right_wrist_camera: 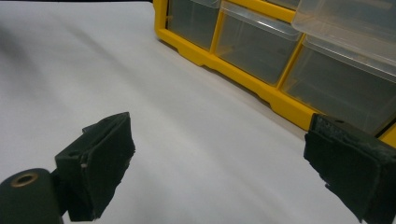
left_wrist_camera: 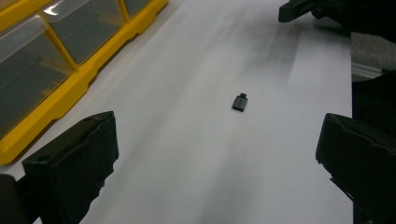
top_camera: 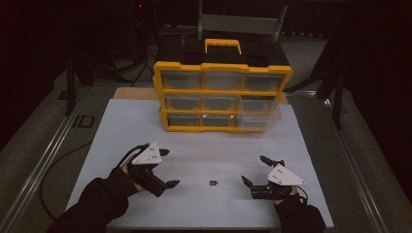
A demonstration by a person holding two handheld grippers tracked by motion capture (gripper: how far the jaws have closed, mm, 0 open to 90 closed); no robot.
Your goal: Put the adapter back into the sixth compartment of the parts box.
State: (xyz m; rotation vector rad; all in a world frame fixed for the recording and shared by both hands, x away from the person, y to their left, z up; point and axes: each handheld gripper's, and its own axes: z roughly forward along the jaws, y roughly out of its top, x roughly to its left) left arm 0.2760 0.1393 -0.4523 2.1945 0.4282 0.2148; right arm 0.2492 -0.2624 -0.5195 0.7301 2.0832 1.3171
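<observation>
Lying flat on the white table sheet (top_camera: 204, 145), the small black rectangular adapter-like part (top_camera: 213, 183) is sitting between the two grippers, slightly nearer the left gripper (top_camera: 166, 168) than the right gripper (top_camera: 256, 170), and touching neither. In the left gripper view the same part (left_wrist_camera: 240, 102) is resting ahead of the spread jaws, a little toward the right-hand jaw.

Picking it up well is likely calling for a low, slow approach: the piece is thin and light, so the jaws should be straddling its narrow sides and closing gently, or it may be skidding away across the smooth sheet.

Both grippers are being held wide apart and empty, just above the sheet. The left hand is angling its gripper inward toward the part; the right hand is pointing its gripper forward toward the yellow-framed organiser with clear plastic drawers (top_camera: 222, 97), whose lower right drawer (top_camera: 260, 116) is standing pulled out, probably the destination. In the right gripper view the organiser (right_wrist_camera: 261, 88) is lying beyond the open jaws.
</observation>
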